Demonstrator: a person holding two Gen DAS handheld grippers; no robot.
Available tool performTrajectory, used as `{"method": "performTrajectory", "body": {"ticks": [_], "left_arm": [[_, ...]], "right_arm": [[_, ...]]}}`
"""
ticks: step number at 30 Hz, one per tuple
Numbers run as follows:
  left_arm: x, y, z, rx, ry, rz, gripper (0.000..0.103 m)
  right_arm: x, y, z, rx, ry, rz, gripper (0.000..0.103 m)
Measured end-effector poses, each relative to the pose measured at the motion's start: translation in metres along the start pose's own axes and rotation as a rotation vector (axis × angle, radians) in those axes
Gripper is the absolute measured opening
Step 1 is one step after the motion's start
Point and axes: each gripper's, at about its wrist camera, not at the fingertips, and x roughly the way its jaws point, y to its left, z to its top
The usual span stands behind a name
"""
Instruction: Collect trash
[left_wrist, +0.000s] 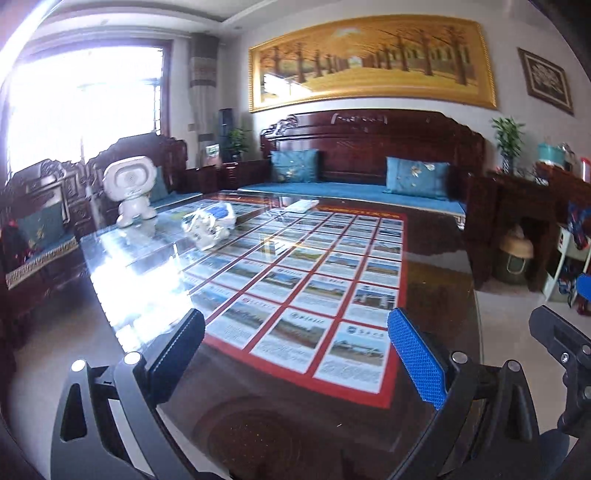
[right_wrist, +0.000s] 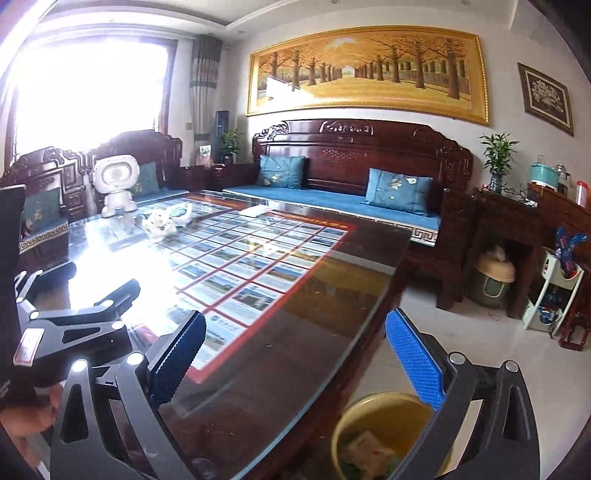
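A crumpled white and blue plastic bag (left_wrist: 208, 223) lies on the far left part of the glass-topped table (left_wrist: 436, 295); it also shows in the right wrist view (right_wrist: 164, 219). My left gripper (left_wrist: 295, 354) is open and empty, low over the table's near end. My right gripper (right_wrist: 295, 358) is open and empty above the table's near right corner. A yellow bin (right_wrist: 384, 435) with scraps inside stands on the floor below the right gripper. The left gripper's body (right_wrist: 74, 325) shows at the left of the right wrist view.
A white robot toy (left_wrist: 129, 190) stands beside the bag. A flat white object (left_wrist: 303, 205) lies at the table's far edge. A wooden sofa (left_wrist: 369, 162) with blue cushions stands behind, armchairs (left_wrist: 40, 206) left, a side cabinet (right_wrist: 517, 221) and shelf rack (right_wrist: 554, 291) right.
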Motion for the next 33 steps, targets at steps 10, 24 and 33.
{"method": "performTrajectory", "body": {"ticks": [10,24,33], "left_arm": [[-0.018,0.035,-0.019,-0.069,-0.019,0.073,0.099],[-0.047,0.020,-0.018,-0.004,-0.074,0.173,0.099],[-0.039,0.018,-0.022,0.009,-0.027,0.177,0.099]], "right_arm": [[0.003,0.034,-0.007,0.043,-0.004,0.046,0.095],[-0.019,0.035,-0.009,0.000,-0.085,0.024,0.095],[-0.020,0.019,-0.008,0.043,-0.089,0.015,0.095]]}}
